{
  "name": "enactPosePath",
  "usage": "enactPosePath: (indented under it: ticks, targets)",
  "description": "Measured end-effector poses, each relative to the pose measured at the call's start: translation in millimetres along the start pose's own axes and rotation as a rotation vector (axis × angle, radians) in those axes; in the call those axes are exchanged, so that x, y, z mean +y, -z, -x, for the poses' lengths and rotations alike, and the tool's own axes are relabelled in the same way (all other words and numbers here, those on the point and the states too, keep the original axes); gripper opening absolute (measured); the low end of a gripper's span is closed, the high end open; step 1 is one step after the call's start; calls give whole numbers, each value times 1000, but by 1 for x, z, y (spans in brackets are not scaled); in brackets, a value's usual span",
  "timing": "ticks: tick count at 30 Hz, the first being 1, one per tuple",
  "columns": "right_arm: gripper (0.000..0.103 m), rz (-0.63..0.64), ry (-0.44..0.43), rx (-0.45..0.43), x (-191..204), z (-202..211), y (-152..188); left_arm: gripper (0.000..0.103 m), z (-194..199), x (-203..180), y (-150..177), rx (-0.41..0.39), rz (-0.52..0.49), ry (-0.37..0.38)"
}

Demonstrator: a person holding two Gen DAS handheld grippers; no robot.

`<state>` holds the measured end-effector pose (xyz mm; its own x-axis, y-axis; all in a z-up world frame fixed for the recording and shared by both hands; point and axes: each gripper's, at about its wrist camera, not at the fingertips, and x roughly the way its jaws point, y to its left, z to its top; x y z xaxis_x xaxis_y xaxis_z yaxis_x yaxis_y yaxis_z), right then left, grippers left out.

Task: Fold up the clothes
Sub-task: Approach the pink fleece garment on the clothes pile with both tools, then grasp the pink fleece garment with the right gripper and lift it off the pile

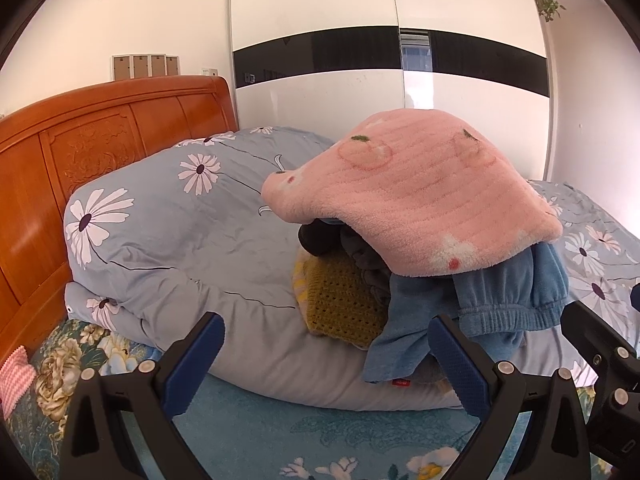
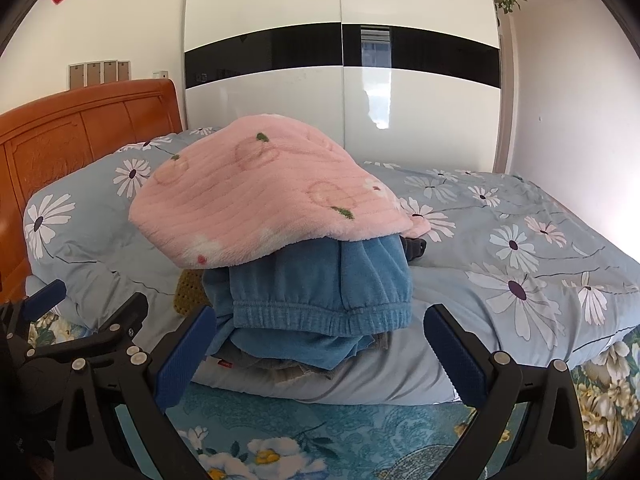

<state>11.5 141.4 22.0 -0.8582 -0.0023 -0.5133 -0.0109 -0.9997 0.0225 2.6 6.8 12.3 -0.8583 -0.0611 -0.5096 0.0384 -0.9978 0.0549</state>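
Observation:
A pile of clothes lies on a folded grey-blue daisy quilt (image 1: 180, 240) on the bed. On top is a pink fleece garment (image 1: 420, 196) with cherry print, also in the right wrist view (image 2: 256, 196). Under it are blue fleece trousers (image 1: 508, 304) (image 2: 320, 288), a mustard knit piece (image 1: 340, 304) and dark items. My left gripper (image 1: 326, 344) is open and empty, just in front of the pile. My right gripper (image 2: 320, 340) is open and empty, facing the blue trousers' waistband. The left gripper shows at the right view's left edge (image 2: 80, 320).
An orange wooden headboard (image 1: 80, 160) stands at the left. A white wardrobe (image 1: 380, 20) with a black stripe is behind the bed. The floral teal bedsheet (image 2: 320, 432) lies below the grippers. The quilt extends right (image 2: 520, 260). A pink cloth (image 1: 14, 380) lies at the far left.

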Motion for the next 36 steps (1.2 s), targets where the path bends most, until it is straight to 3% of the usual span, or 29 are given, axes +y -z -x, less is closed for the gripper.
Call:
enactPosePath:
  ticks: [26, 30, 34, 36]
  targets:
    - [103, 19, -16, -5, 9, 27, -19, 103, 26, 15, -13, -1, 28, 37]
    - [103, 53, -21, -6, 9, 14, -31, 103, 22, 28, -2, 3, 69, 52]
    - [103, 156, -34, 37, 20, -20, -45, 103, 20, 53, 13, 6, 196, 101]
    - [103, 70, -113, 77, 12, -37, -51, 103, 20, 61, 18, 0, 226, 98]
